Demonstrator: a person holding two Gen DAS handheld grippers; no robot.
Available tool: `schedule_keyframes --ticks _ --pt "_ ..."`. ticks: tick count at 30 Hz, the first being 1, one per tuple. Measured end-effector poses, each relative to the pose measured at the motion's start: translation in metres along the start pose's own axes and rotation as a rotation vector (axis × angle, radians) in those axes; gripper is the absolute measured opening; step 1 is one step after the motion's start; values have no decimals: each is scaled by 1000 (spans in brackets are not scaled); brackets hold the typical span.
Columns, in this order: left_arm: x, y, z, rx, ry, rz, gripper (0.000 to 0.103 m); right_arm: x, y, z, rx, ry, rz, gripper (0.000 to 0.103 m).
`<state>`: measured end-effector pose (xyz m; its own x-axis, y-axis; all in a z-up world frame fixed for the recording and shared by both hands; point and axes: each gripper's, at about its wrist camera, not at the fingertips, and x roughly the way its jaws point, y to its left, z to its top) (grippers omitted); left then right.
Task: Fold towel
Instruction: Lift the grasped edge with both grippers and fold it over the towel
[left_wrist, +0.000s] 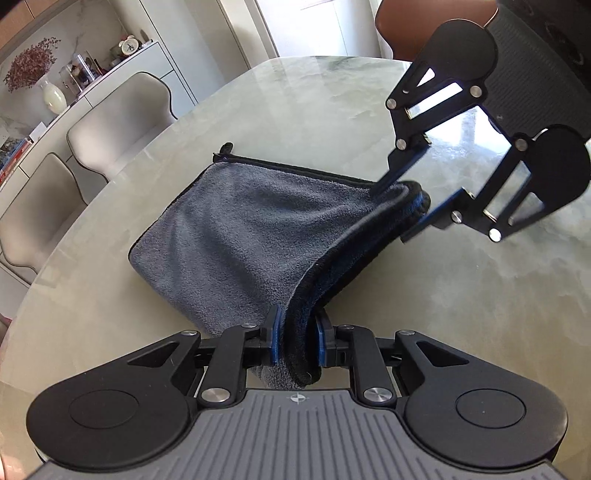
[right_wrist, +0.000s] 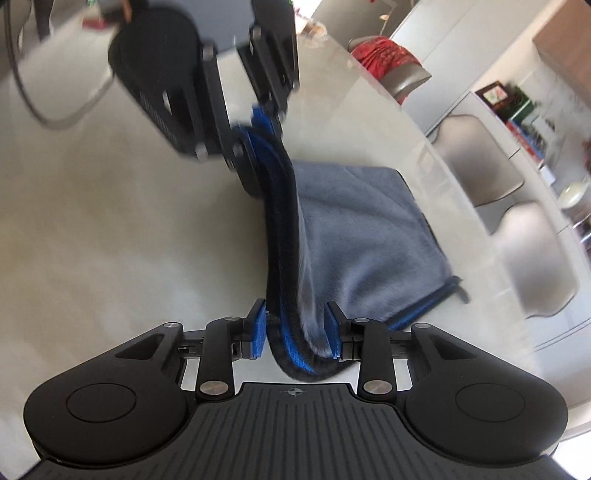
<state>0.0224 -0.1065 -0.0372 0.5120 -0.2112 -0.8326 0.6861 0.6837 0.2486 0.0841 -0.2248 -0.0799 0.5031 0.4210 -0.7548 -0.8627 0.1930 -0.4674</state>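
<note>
- A grey towel (left_wrist: 236, 229) is seen lying on a pale, shiny table (left_wrist: 295, 110). It is folded over, and most of it lies flat on the table top.
- One long edge of the towel, with dark trim and a blue stripe, is lifted off the table. It hangs like a little bridge between the two grippers.
- In the left wrist view, the left gripper (left_wrist: 295, 338) is seen at 6 o'clock. Its blue pads (left_wrist: 275, 332) are pressed against the thick rolled edge of the towel from both sides, so the jaws are clamped on the towel.
- In the same view, the right gripper (left_wrist: 400, 206) is seen at 2 o'clock, up and away from the left one. The other end of the lifted edge lies between its fingers.
- In the right wrist view, the right gripper (right_wrist: 297, 334) is seen at 6 o'clock. The jaws are parted. The towel edge (right_wrist: 291, 347) lies between them, with a small gap showing beside the left pad (right_wrist: 258, 332). The right pad seems to brush the grey cloth, but this part is blurred.
- In that view, the left gripper (right_wrist: 264, 129) is seen at 12 o'clock, shut on the far end of the edge.
- The flat part of the towel (right_wrist: 369, 240) is seen toward 3 o'clock from the lifted edge in the right wrist view.
- Pale chairs (left_wrist: 122, 114) are seen beside the table at 10 o'clock in the left wrist view. A white vase (left_wrist: 53, 98) with dried flowers stands on a cabinet behind them.
</note>
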Motion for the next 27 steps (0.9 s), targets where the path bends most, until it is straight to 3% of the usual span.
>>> schedule_keyframes --ticks 3,8,12,16,21,27 --pt "0 -1 -1 25 5 -16 21 1 -7 -4 28 5 31 17" --pt "-6 -3 2 155 8 -51 19 -11 -33 1 144 -28 80 13" --pt "-4 14 11 171 -2 -28 19 -15 -74 5 302 -80 80 13" --pt "8 54 30 117 -23 17 18 1 -110 12 378 -99 48 13" --pt "29 98 46 32 -21 21 19 28 -148 18 429 -92 25 13" --pt "59 147 52 -170 26 -91 22 66 -182 18 481 -59 41 13"
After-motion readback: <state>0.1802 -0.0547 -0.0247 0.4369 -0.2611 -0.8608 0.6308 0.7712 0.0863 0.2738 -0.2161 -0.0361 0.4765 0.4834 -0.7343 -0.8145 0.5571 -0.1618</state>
